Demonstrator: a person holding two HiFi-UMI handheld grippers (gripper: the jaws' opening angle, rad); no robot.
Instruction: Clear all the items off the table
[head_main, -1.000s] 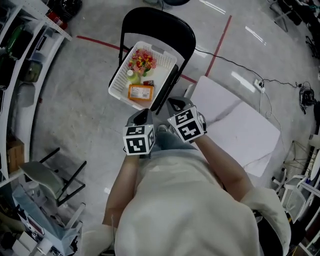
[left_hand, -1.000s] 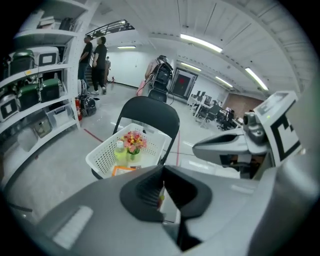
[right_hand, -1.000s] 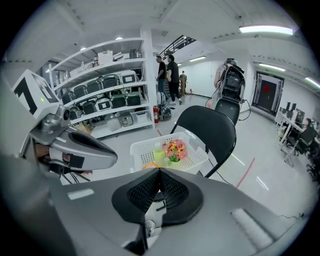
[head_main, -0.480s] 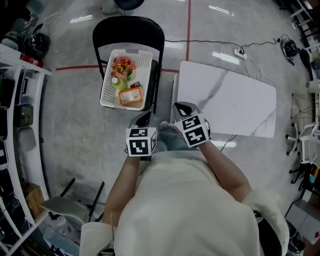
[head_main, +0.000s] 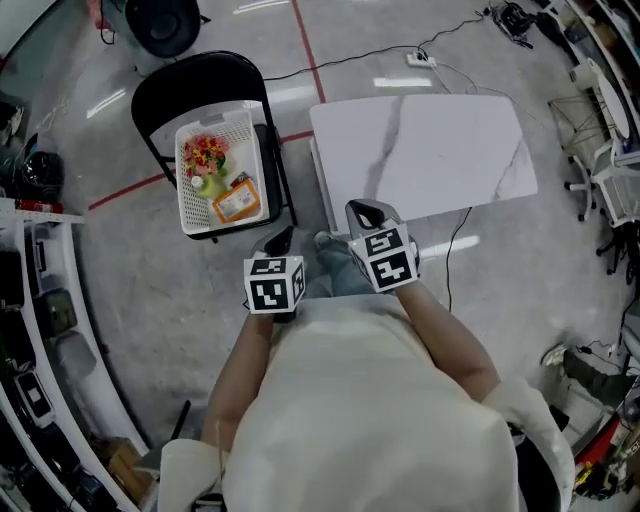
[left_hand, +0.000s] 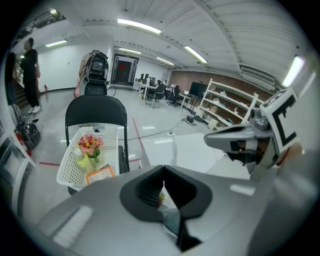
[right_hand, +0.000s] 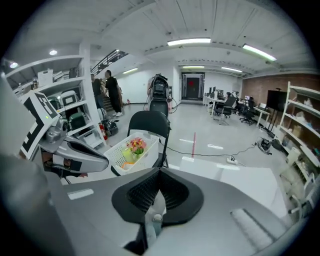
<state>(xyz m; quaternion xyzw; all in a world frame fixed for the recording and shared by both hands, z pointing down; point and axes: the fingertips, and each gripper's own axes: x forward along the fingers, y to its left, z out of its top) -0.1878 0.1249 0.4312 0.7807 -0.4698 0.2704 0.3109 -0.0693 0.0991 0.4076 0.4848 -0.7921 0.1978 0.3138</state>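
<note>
In the head view the white marbled worktop lay bare, with nothing on it that I could see. The things of the task were in the white basket on the seat of the black chair, just beside the left edge of the worktop: a bunch of flowers, a pale green bottle and an orange packet. I judged that the basket was put on the chair so that it was near and needed only a short carry, and that the clearing was finished or almost finished. The left claw and the right claw were held close to the person's body, side by side and pointing down and forward. This looked like a resting hold, not a reach. In the left gripper view the two jaws were pressed together at their tips and nothing was between them, so this claw was clenched and empty. Past it stood the basket with the flowers upright, and the bare worktop to its right. In the right gripper view the jaws also met with no thing between them, clenched on nothing, which suited hands with no more item to carry. The basket appeared at the left, on the chair, and the worktop at the right showed no item.
</note>
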